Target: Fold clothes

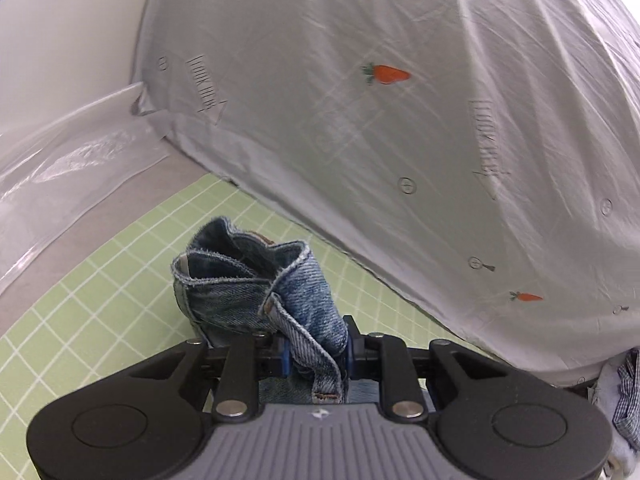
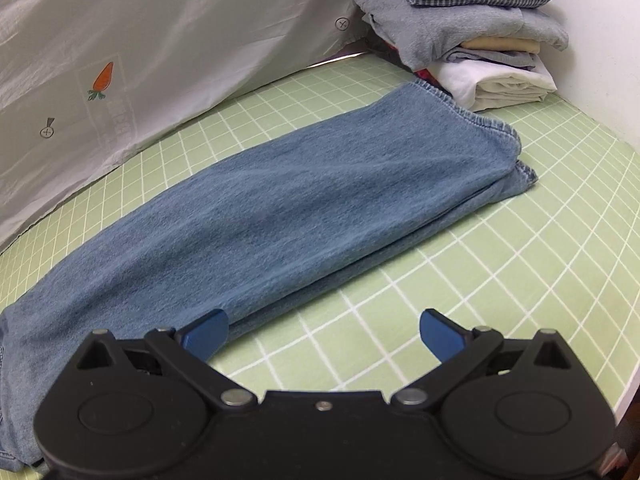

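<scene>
A pair of blue jeans [image 2: 280, 204] lies folded lengthwise on the green grid mat [image 2: 480, 280], legs stretched toward the far right. My left gripper [image 1: 316, 354] is shut on the jeans' waistband end [image 1: 256, 280], which bunches up above its blue pads. My right gripper [image 2: 324, 332] is open and empty, low over the mat at the jeans' near edge; its left fingertip [image 2: 208, 332] touches or nearly touches the denim.
A grey sheet with carrot prints [image 1: 400, 120] hangs along the back of the mat [image 1: 100, 300]; it also shows in the right wrist view [image 2: 140, 60]. A stack of folded clothes [image 2: 472, 40] sits at the far right corner. Clear plastic [image 1: 60, 168] lies at the left.
</scene>
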